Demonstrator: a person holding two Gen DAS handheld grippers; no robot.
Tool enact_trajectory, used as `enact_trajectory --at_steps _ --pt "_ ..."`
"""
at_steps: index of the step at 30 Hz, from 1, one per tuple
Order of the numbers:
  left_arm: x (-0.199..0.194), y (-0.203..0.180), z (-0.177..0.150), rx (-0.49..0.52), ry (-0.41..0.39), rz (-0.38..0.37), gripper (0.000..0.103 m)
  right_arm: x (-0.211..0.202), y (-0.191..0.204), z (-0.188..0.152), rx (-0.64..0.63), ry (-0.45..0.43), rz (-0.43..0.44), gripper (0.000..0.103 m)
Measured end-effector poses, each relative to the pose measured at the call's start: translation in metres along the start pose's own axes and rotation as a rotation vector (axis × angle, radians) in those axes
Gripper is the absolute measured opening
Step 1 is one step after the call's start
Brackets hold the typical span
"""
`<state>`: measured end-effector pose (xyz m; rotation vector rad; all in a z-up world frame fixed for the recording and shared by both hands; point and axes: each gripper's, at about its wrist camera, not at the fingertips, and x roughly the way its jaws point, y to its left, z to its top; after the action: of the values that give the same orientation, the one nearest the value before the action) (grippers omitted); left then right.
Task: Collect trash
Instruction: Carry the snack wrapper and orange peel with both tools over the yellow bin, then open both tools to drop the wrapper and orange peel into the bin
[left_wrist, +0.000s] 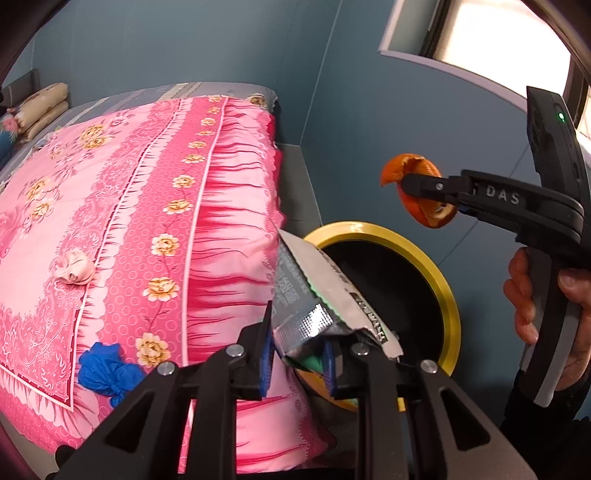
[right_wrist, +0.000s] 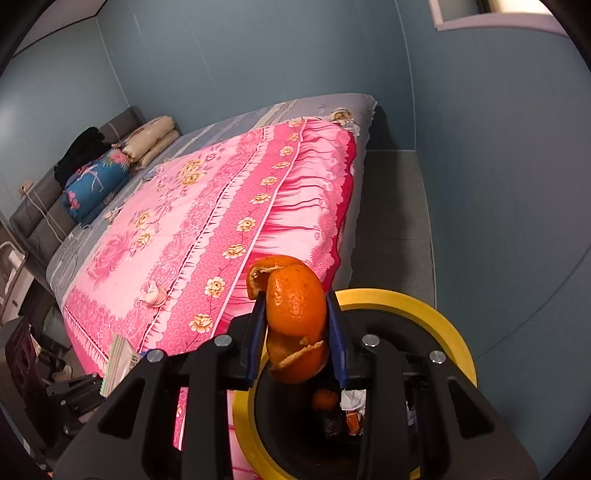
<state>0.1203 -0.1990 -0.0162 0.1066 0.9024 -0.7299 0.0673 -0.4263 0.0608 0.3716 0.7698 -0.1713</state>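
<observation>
Trash, left wrist view: our left gripper (left_wrist: 301, 363) pinches a foil wrapper (left_wrist: 321, 295) beside the yellow-rimmed bin (left_wrist: 439, 277); a blue glove (left_wrist: 107, 371) and crumpled tissue (left_wrist: 75, 271) lie uncollected on the pink quilt (left_wrist: 147, 206). Right wrist view: our right gripper (right_wrist: 297, 339) clamps orange peel (right_wrist: 295, 306) above the bin, which already holds scraps.

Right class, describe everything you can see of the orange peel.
The orange peel is one curled, torn strip, bright and pitted outside, paler along its ragged edges. It hangs upright in the air, pinched between the blue pads of the right hand-held gripper, which alone touches it. It sits above the open mouth of the yellow-rimmed bin, beside the bed's pink quilt.
</observation>
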Motion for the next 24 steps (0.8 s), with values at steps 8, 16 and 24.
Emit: enact_trajectory --at_steps 8,16,24 --pt "0.025 -0.025 -0.003 0.035 0.053 -0.027 0.02 0.004 -0.018 -0.006 0.045 0.005 -0.021 0.03" --pt "0.038 -0.047 -0.005 0.081 0.077 -0.05 0.02 0.01 -0.04 -0.009 0.084 0.01 -0.015 0.031" --pt "0.029 -0.055 -0.005 0.084 0.039 -0.057 0.06 0.011 -0.058 -0.009 0.137 -0.004 -0.015 0.043"
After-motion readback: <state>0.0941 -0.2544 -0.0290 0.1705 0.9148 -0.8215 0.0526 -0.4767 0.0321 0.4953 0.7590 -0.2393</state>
